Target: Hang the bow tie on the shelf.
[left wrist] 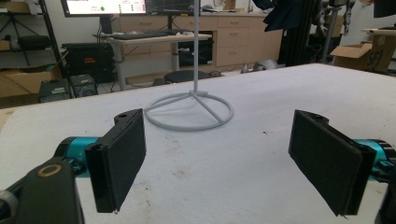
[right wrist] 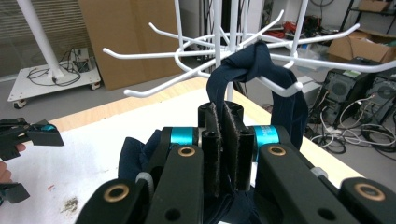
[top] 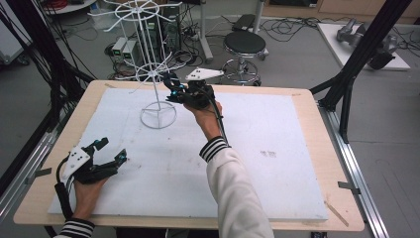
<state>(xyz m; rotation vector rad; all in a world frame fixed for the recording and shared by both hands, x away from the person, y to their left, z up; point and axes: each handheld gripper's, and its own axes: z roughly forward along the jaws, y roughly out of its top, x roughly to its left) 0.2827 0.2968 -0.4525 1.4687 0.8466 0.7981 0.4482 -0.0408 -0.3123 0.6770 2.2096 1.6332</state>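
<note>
Navy cloth [right wrist: 256,65] in right tongs [right wrist: 222,140]

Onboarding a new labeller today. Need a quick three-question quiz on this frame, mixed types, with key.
1. True or false: the left gripper is shut on the cloth.
2. What does the right gripper pinch? A) dark navy cloth strip B) cable C) nothing
3. Fill in: the cloth is draped over a hook of the white wire ____.

Key: 1 false, its jaws stand wide apart over the white foam board; 2 A; 3 rack.
</note>
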